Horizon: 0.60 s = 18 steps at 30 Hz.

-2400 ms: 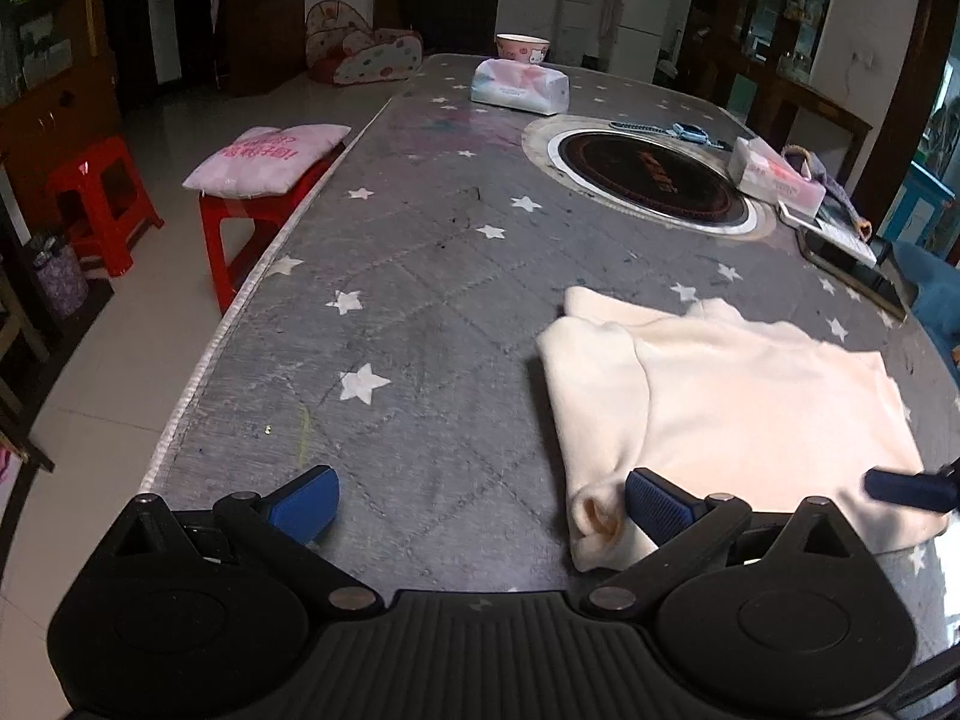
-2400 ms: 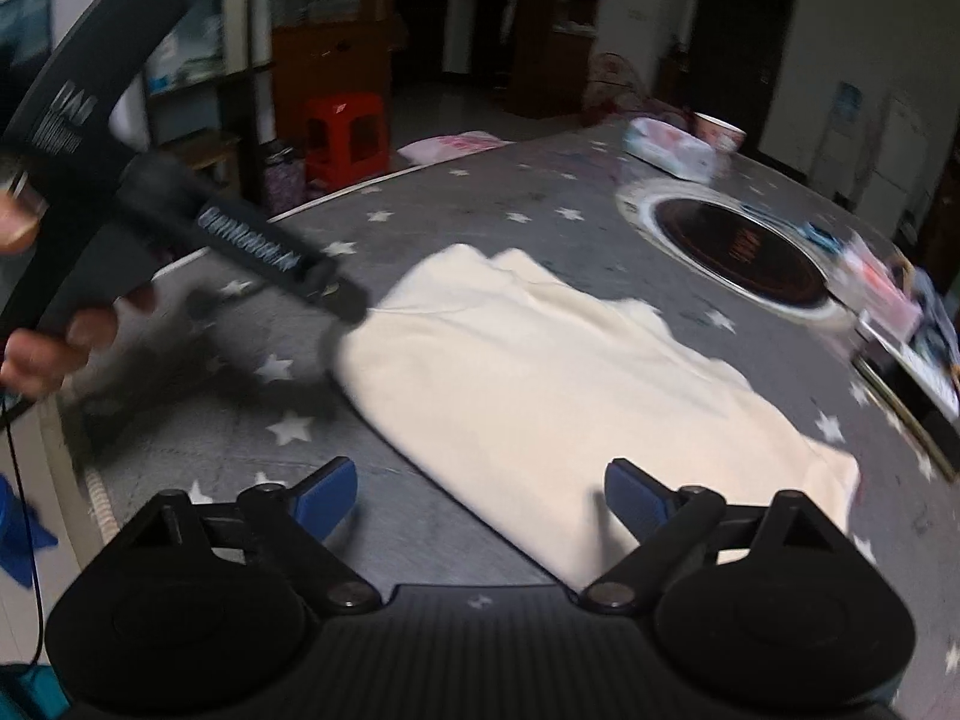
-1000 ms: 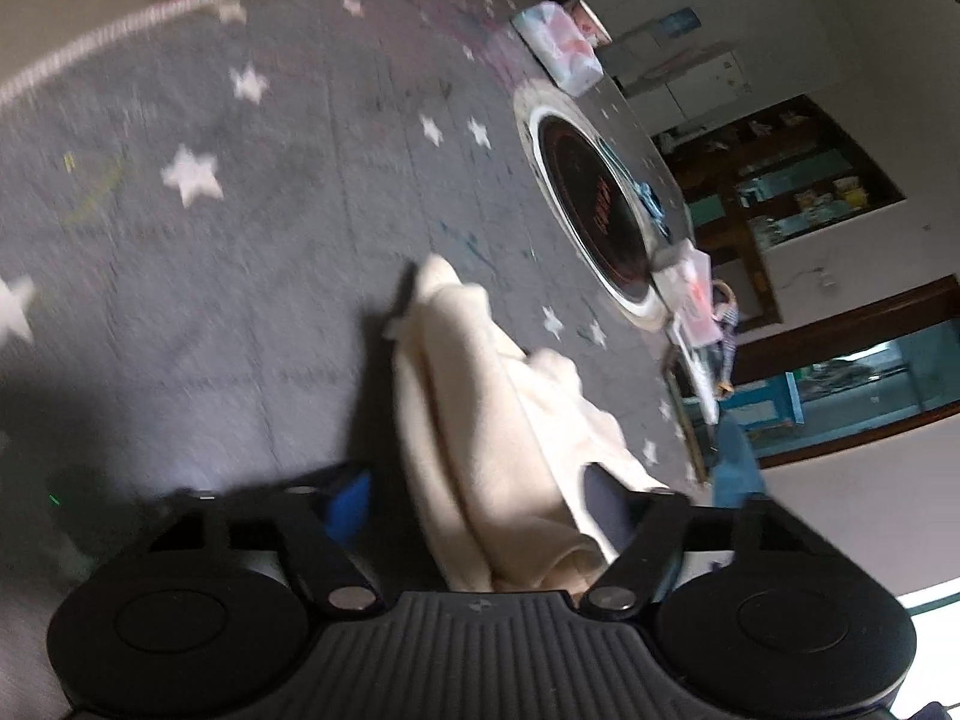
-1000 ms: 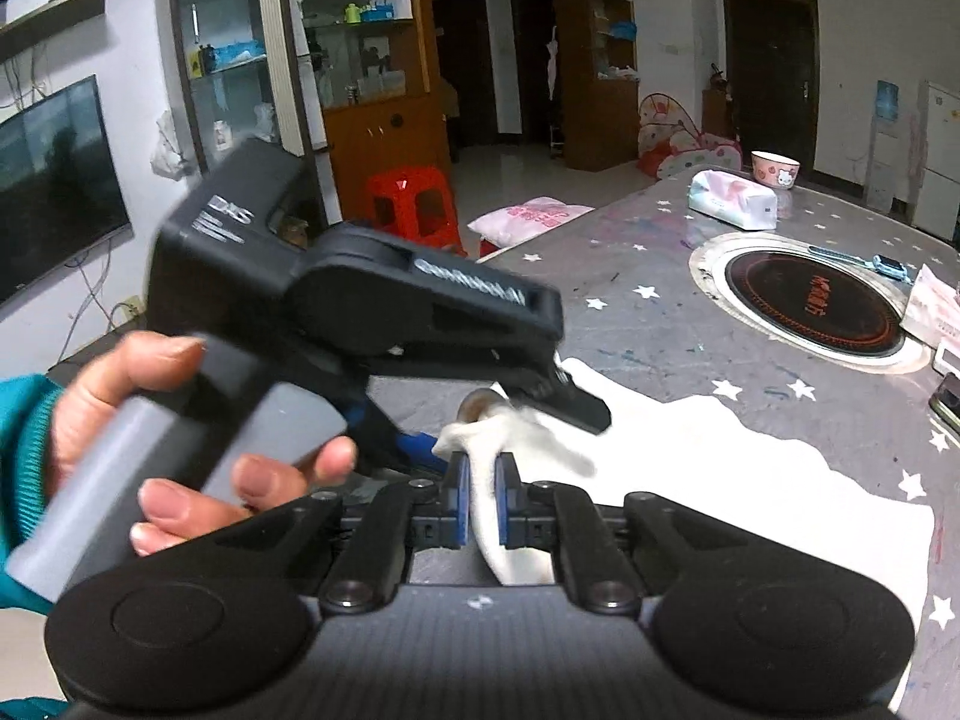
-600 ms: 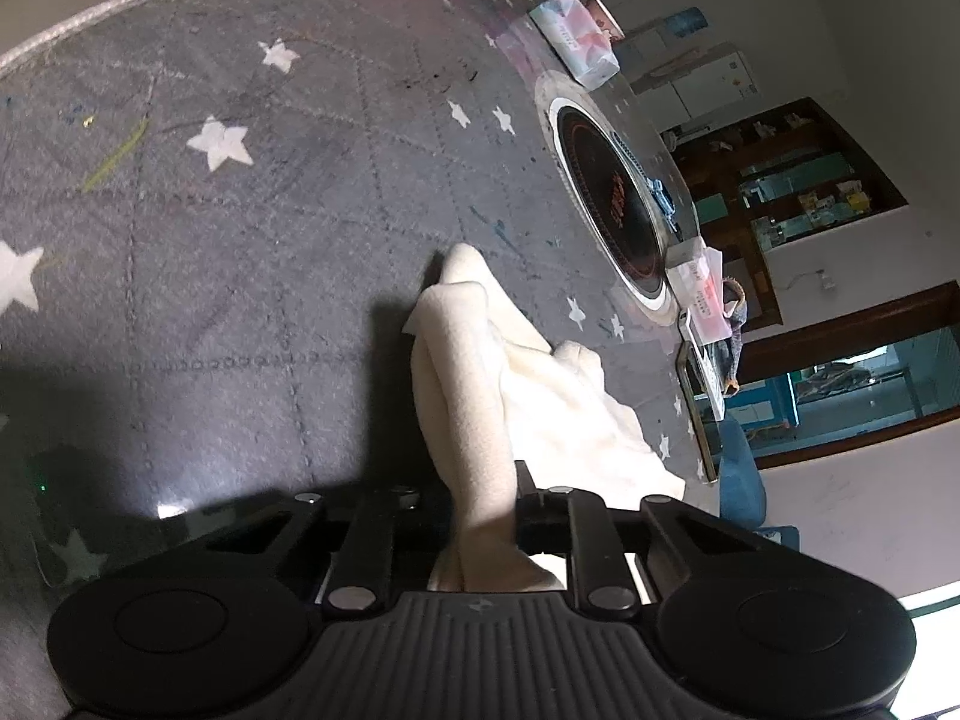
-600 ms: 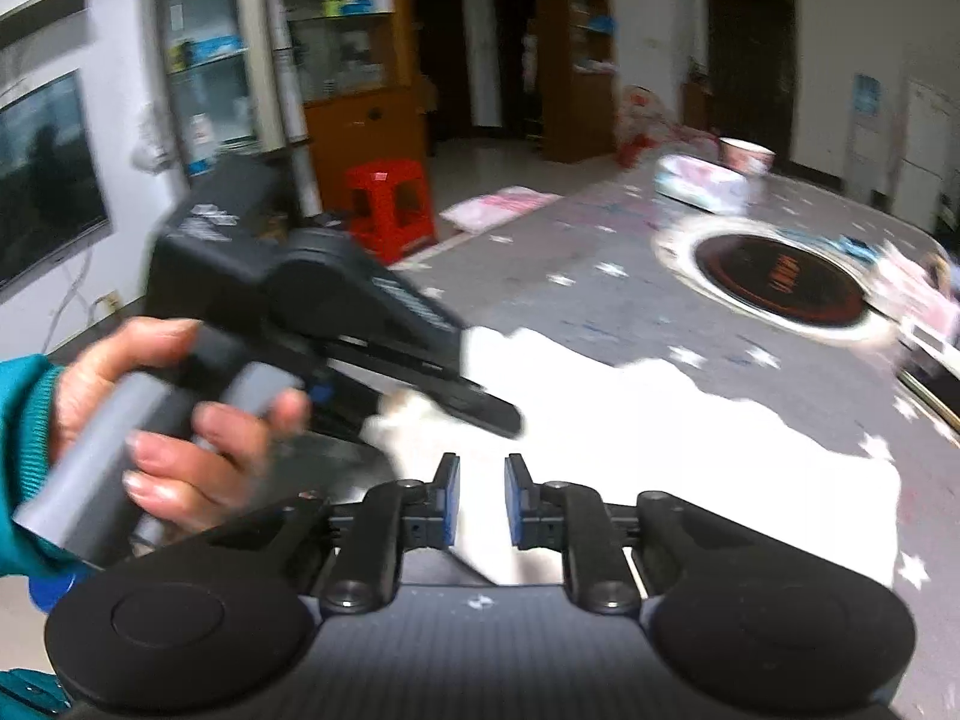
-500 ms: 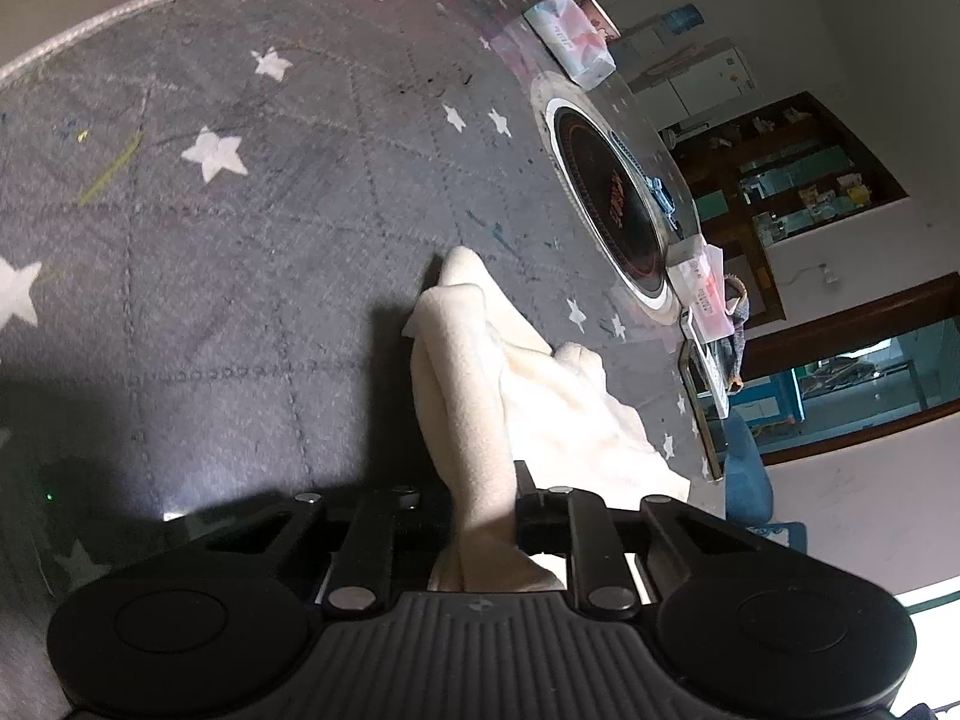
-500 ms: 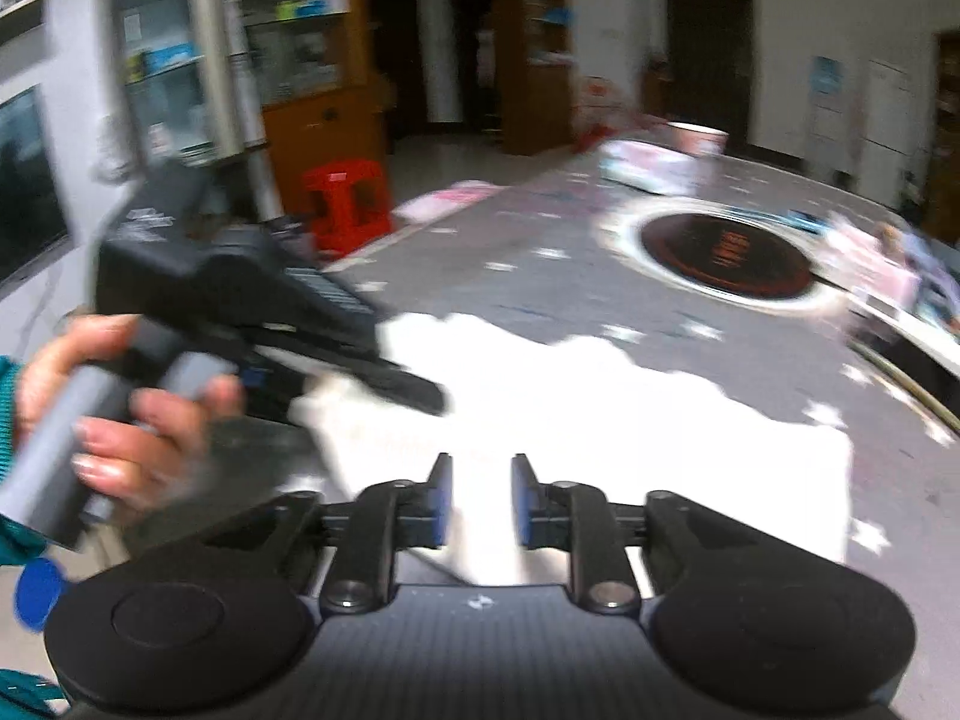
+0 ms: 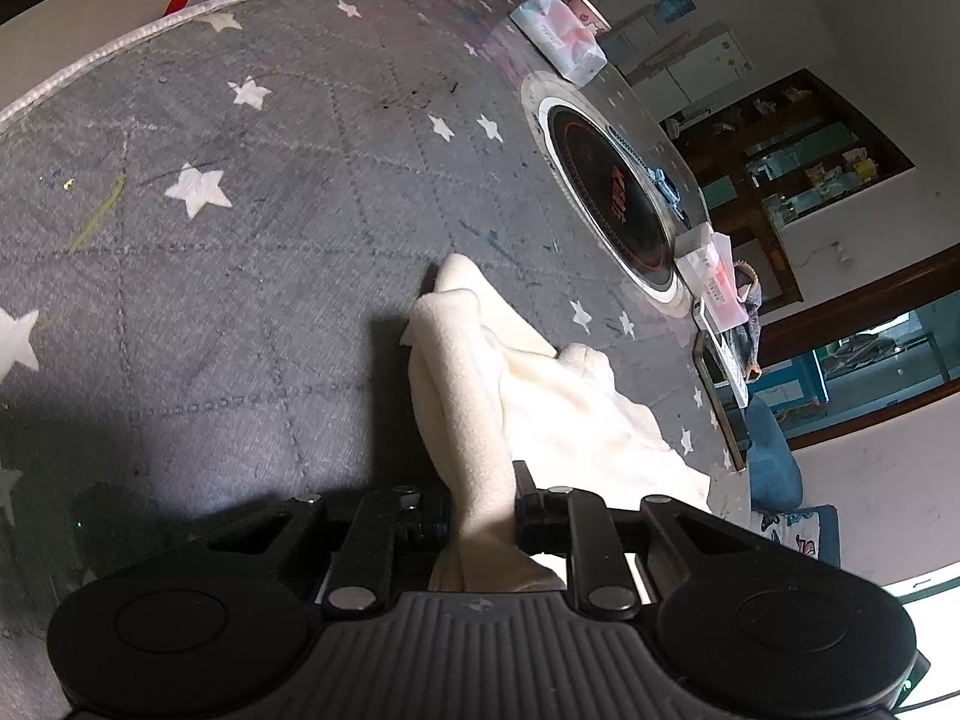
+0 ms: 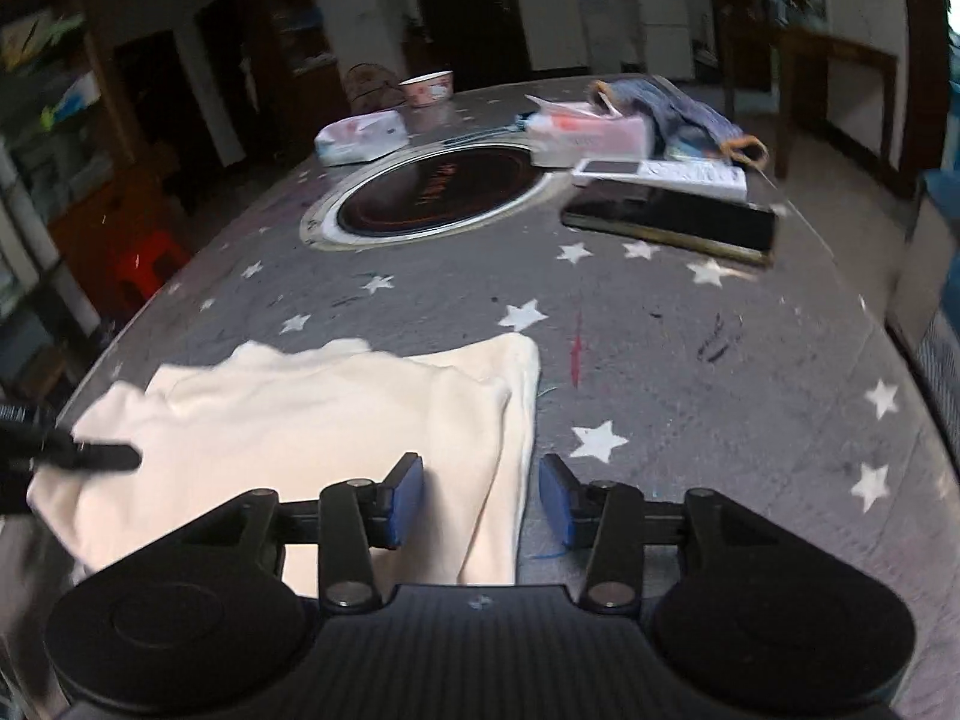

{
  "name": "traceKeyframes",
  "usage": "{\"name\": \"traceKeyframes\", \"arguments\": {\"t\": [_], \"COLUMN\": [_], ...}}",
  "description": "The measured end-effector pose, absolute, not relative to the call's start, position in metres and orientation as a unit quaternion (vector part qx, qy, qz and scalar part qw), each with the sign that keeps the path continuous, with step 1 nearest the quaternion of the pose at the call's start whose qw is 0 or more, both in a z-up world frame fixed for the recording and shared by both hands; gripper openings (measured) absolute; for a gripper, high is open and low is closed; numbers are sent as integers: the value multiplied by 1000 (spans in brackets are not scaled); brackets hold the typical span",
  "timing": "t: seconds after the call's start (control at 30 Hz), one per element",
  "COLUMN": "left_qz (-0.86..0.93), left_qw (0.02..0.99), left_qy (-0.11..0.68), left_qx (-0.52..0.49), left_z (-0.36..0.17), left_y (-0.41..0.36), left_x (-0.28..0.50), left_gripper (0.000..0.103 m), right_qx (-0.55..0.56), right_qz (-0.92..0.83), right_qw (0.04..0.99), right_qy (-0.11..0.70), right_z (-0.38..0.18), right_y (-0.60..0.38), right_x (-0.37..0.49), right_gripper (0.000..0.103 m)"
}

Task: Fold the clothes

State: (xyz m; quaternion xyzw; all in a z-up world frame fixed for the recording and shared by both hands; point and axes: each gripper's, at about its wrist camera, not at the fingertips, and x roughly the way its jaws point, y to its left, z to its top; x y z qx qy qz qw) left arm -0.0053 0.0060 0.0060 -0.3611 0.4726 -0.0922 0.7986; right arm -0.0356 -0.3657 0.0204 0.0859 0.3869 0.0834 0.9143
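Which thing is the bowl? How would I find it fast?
Start at the big round black cooktop set into the grey star-patterned table. Look past it to the far edge, just beyond the pink-and-white tissue pack. The bowl is the only round open dish there, pink and white, standing upright.

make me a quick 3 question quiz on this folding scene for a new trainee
1. True or false: the left gripper is shut on the cream garment.
2. Which edge of the garment sits between the right gripper's open fingers? A) the right-hand edge B) the far edge C) none, it is over bare cloth
3. Fill in: beyond the garment, set into the star-patterned table cover, is a round black ____.

Key
1. True: a bunched fold runs up between its closed fingers.
2. A
3. Cooktop (a round hob with a pale ring).
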Motion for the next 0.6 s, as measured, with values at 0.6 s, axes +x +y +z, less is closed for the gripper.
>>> {"name": "traceKeyframes", "arguments": {"t": [0.6], "left_qz": [-107], "left_qw": [829], "left_qy": [456], "left_qx": [-305], "left_z": [32], "left_y": [-12], "left_x": [-3], "left_gripper": [19], "right_qx": [130], "right_qz": [92], "right_qw": [926], "right_qy": [343], "right_z": [26], "right_y": [-362], "right_x": [-34], "right_gripper": [10]}}
